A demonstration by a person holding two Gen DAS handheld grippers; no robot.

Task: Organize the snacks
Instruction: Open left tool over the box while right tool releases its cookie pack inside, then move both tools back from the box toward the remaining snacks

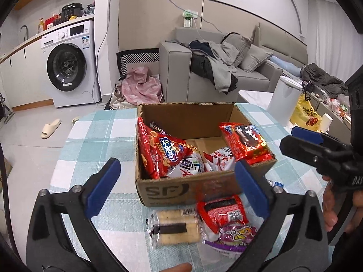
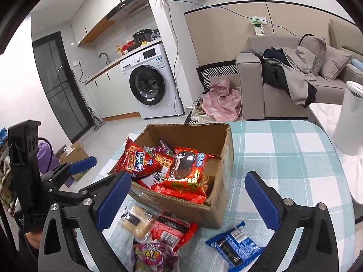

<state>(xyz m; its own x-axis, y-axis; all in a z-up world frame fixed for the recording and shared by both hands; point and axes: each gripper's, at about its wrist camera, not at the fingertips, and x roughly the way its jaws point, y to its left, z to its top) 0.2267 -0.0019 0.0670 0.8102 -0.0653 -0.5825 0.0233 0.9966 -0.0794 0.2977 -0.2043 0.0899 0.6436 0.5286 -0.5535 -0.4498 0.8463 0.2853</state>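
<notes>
A cardboard box [image 1: 172,189] [image 2: 223,151] stands on the checked table and holds several snack packs, among them a red chip bag [image 1: 162,151] and a red Oreo pack [image 1: 246,141] [image 2: 185,170] leaning on its right wall. In front of the box lie a cracker pack [image 1: 174,225] [image 2: 137,219], a red pack [image 1: 221,210] [image 2: 173,229] and a purple pack [image 1: 236,234] [image 2: 154,255]. A blue pack [image 2: 234,244] lies to their right. My left gripper [image 1: 179,181] is open above the loose packs. My right gripper [image 2: 189,195] is open and empty near the box's front.
The table [image 1: 109,133] has a teal checked cloth. A white bin [image 1: 283,97] and a yellow bag [image 1: 305,112] stand beyond its right edge. A sofa [image 1: 204,72] with clothes and a washing machine [image 1: 68,68] are behind. A slipper [image 1: 51,128] lies on the floor.
</notes>
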